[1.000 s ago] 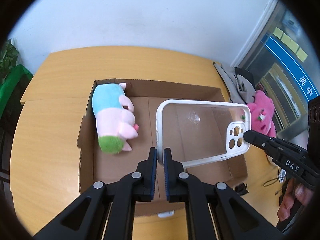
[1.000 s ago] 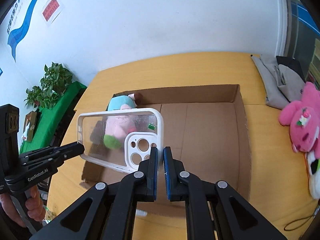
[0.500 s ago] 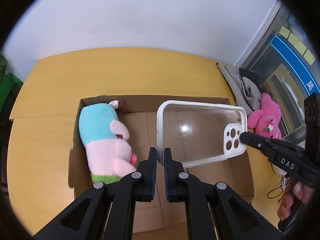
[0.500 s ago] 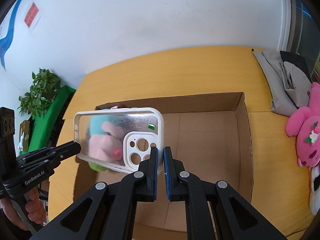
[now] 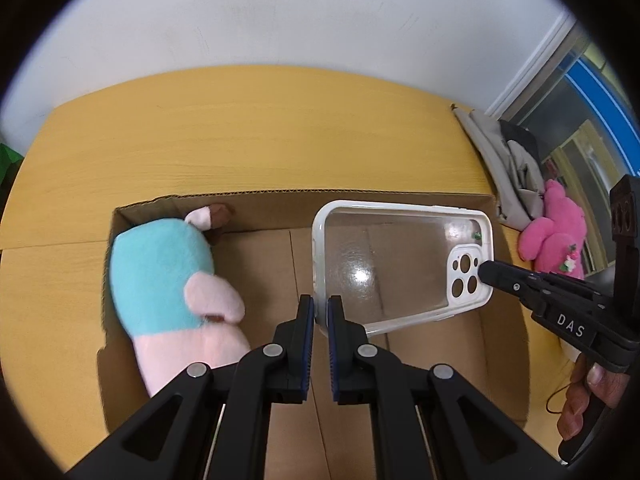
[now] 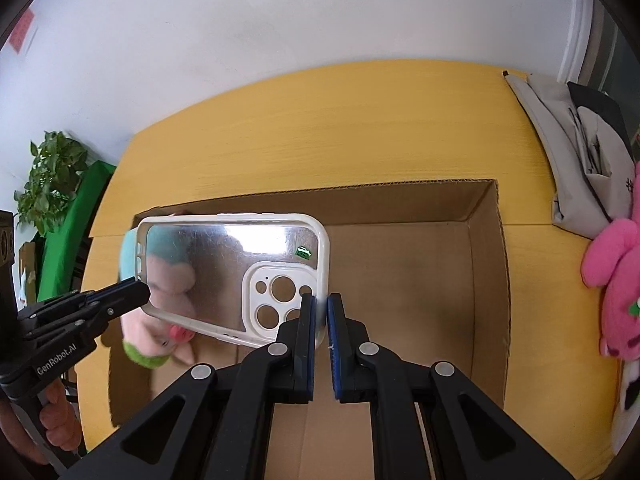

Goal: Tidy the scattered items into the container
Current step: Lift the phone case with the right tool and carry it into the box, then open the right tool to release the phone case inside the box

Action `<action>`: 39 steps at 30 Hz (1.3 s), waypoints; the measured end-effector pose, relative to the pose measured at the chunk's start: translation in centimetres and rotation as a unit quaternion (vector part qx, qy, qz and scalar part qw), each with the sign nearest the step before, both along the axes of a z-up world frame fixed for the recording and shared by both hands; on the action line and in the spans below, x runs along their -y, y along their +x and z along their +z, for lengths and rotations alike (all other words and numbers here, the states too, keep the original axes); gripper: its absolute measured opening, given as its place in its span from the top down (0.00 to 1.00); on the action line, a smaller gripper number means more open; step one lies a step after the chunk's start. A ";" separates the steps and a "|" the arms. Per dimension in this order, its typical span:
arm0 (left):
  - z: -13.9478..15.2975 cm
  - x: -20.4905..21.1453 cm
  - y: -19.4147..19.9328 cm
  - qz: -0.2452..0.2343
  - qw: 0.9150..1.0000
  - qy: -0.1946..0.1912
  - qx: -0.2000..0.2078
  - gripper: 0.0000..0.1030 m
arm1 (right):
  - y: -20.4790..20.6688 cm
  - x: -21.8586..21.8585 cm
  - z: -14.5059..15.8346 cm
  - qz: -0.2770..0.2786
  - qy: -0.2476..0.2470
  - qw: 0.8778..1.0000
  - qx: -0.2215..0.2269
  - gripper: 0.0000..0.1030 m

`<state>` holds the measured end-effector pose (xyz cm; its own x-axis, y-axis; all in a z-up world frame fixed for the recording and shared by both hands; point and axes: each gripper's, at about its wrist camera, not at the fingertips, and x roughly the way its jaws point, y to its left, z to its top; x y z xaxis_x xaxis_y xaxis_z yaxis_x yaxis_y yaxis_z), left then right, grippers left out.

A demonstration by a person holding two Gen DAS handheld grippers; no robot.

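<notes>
Left gripper [image 5: 320,316]: clenched on the phone case [image 5: 400,264] at its plain end.
Right gripper [image 6: 320,316]: pinching the camera-cutout end.
Change: I've carried the case forward and down; it hangs over the cardboard box [image 5: 360,196].
Beyond: plush toy [image 5: 172,280] in the box, left of my left gripper.
Meaning: nearly ready to release.

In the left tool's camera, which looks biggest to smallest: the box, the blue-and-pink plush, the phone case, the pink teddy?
1. cardboard box
2. blue-and-pink plush and phone case: look similar; the case is held nearer, so unsure
3. pink teddy, farther away
</notes>
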<state>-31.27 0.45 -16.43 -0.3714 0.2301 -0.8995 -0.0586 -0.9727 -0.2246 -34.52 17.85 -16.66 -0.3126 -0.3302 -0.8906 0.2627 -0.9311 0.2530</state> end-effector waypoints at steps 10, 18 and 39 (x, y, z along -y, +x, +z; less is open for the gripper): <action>-5.1 -0.8 -3.3 0.007 0.999 -0.005 0.035 0.94 | -4.0 -0.1 -5.4 -0.007 0.022 0.999 0.048 0.94; -9.2 -1.3 -4.4 0.012 0.998 -0.015 0.066 0.94 | -5.1 -0.1 -9.6 -0.003 0.043 0.997 0.072 0.94; -11.7 -1.3 -5.4 0.021 0.995 -0.030 0.092 0.89 | -6.0 -0.1 -11.4 -0.006 0.051 0.996 0.075 0.92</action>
